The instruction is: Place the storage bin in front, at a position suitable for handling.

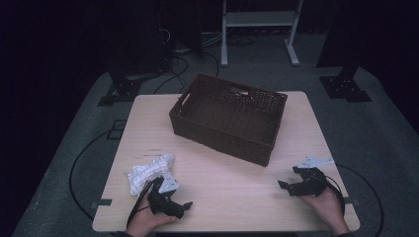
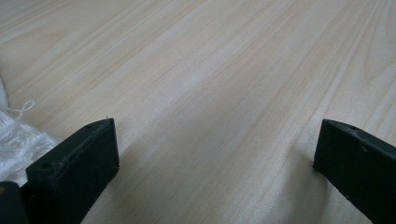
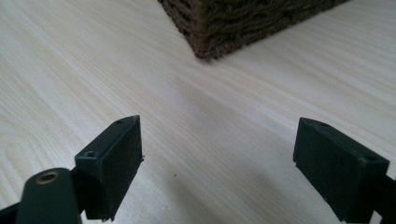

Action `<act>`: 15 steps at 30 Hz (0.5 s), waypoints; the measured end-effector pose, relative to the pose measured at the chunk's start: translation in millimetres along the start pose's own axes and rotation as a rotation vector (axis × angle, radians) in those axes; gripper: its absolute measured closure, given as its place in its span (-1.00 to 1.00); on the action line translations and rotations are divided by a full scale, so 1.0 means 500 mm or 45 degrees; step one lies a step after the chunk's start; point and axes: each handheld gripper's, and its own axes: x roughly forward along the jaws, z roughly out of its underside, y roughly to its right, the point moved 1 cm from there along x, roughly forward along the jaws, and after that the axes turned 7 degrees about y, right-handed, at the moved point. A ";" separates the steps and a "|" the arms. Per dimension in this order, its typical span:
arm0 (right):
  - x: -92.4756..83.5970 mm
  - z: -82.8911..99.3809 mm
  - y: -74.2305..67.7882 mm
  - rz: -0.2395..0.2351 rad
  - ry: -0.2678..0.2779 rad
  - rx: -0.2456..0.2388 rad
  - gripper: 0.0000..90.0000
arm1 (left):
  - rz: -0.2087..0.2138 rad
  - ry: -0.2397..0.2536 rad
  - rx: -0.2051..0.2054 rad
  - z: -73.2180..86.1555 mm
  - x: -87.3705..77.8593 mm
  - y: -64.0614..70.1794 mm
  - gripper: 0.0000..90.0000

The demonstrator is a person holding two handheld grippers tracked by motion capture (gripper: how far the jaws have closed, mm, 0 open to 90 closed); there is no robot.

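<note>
Cloth [image 1: 149,173], white and crumpled, lies on table [image 1: 227,182] just beside left gripper [image 1: 179,206]; right gripper [image 1: 291,178] near basket [image 1: 230,117]. Left gripper view: jaws apart, empty, cloth at left edge. Right gripper view: jaws apart, empty, basket corner ahead.

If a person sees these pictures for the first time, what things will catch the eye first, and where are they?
The dark brown woven basket stands out first, at the far middle of the pale wooden table, turned at an angle. Next is the crumpled white cloth near the front left, just beside the left gripper. The right gripper rests at the front right; both grippers are open and hold nothing.
</note>
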 end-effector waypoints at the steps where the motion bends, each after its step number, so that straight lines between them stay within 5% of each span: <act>1: -0.002 -0.003 0.000 -0.001 0.005 0.005 -0.66 | 0.000 0.000 0.000 0.000 0.000 0.000 -1.00; 15: -0.014 -0.063 0.008 -0.013 0.066 -0.024 -0.66 | -0.026 0.002 -0.019 0.001 0.000 -0.003 -1.00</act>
